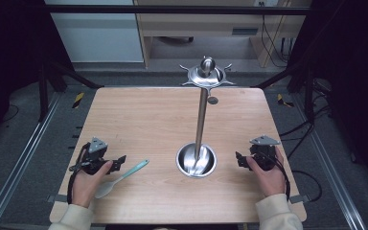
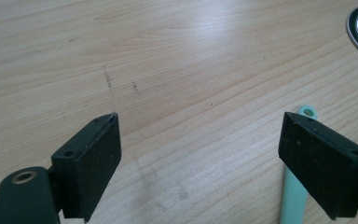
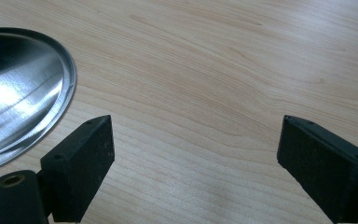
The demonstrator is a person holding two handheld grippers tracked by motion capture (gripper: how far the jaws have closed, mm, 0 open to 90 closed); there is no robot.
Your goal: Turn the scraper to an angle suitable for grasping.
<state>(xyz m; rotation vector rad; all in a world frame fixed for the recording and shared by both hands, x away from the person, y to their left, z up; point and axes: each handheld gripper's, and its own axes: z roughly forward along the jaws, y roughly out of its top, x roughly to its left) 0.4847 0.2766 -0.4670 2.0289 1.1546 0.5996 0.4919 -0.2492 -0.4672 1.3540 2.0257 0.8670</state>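
The mint-green plastic spoon lies flat on the pale wooden table, left of the polished steel utensil stand's round dished base, its handle end pointing at that base. The left gripper rests just beside the handle, jaws spread wide and empty; the right gripper, on the base's other side, is equally wide and empty. A sound pickup would probably straddle the slim handle squarely, jaws lowered to the wood before closing. No readable writing appears anywhere.
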